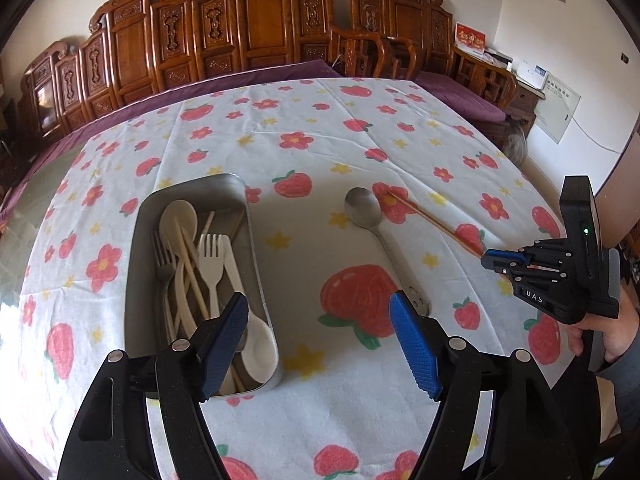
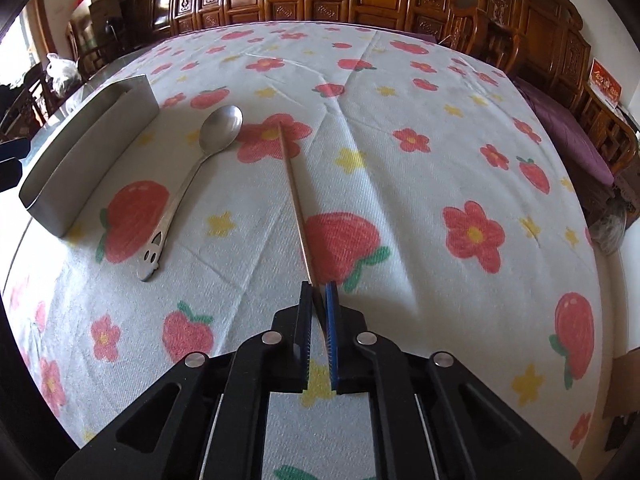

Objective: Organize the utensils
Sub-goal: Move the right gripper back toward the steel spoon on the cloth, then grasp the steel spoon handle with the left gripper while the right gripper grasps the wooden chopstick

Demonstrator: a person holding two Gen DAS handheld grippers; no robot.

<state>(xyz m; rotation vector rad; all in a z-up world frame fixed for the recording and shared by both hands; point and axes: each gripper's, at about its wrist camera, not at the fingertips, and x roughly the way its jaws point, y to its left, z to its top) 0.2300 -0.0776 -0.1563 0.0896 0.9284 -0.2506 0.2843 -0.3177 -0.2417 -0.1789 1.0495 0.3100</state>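
A metal tray (image 1: 256, 256) on the flowered tablecloth holds white plastic spoons, forks, a knife, a metal fork and chopsticks. A metal spoon (image 1: 368, 212) lies on the cloth to its right, also in the right wrist view (image 2: 208, 140). My right gripper (image 2: 319, 286) is shut on the near end of a wooden chopstick (image 2: 294, 188), whose far tip rests on the cloth; the gripper also shows in the left wrist view (image 1: 490, 260), with the chopstick (image 1: 432, 222). My left gripper (image 1: 318, 312) is open and empty, between the tray and the spoon's handle.
The tray's outer wall (image 2: 88, 148) stands left of the spoon in the right wrist view. Carved wooden chairs (image 1: 256, 32) line the far side of the table. A purple cushioned bench (image 2: 568, 136) runs along the right edge.
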